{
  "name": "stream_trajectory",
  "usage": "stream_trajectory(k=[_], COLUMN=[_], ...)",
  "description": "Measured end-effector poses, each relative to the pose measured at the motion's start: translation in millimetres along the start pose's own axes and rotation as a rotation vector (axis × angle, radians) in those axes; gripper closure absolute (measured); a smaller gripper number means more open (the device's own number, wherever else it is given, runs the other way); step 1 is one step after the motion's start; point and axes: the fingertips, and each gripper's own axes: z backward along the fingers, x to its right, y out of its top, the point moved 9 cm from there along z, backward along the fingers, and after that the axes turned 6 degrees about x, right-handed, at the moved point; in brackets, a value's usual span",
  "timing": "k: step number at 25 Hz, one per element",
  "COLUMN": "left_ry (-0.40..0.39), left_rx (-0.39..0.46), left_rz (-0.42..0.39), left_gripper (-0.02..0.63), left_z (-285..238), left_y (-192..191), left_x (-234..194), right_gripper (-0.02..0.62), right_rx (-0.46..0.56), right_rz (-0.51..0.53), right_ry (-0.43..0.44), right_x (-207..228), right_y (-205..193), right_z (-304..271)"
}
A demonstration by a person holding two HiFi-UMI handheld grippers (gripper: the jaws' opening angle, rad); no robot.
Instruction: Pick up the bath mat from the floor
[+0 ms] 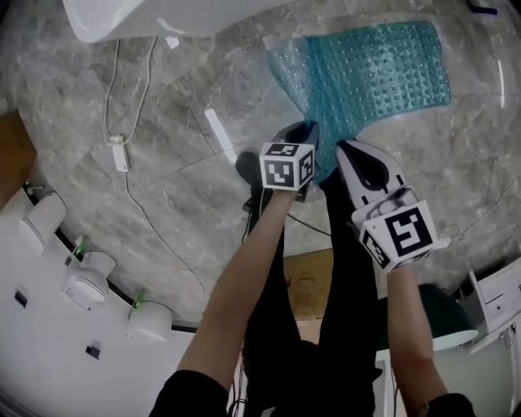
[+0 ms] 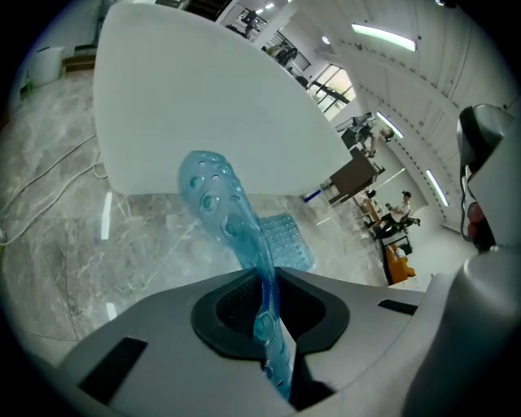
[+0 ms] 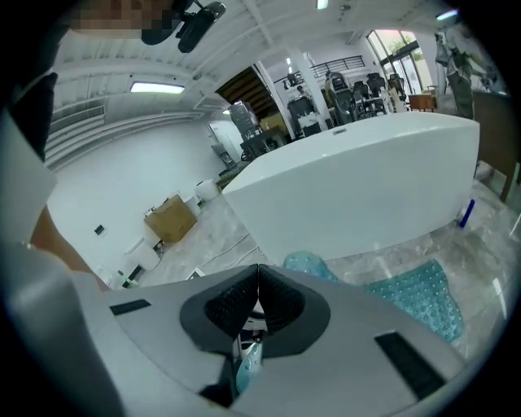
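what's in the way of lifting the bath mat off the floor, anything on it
Nothing visible. The left gripper and the right gripper are both shut on the near edge of the bath mat. Nothing lies on it, and the tub and the cable on the floor sit off to its side.

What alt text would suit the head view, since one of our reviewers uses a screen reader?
Seen from above, the left gripper and right gripper, each in a person's hand, pinch the near edge of a translucent teal bath mat and hold it raised, its far part lying on the grey marble floor. A white bathtub stands at the top left.
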Motion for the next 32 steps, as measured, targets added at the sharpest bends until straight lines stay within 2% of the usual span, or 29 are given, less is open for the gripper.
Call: stream_trajectory(k=[3, 8, 17, 25, 32], left_ry=[-0.05, -0.122, -0.239, -0.282, -0.261], left_rx=[0.004, 0.02, 0.128, 0.168, 0.289], left_rz=[-0.022, -0.115, -0.294, -0.481, -0.575], left_gripper=[0.565, 0.565, 0.571, 0.571, 0.571], left_z=[17, 42, 96, 177, 250], left_y=[27, 72, 146, 173, 189], left_x=[50, 139, 293, 378, 419], right_gripper=[0.581, 0.581, 0.581, 0.581, 0.581], right_rx=[0.021, 0.078, 0.198, 0.28, 0.368], right_rz=[0.03, 0.046, 0.051, 0.02, 0.056], right_ry=[-0.031, -0.111, -0.253, -0.299, -0.309], right_x=[6, 24, 42, 25, 13], right_y=[34, 82, 157, 187, 223], right_z=[42, 112, 225, 301, 352])
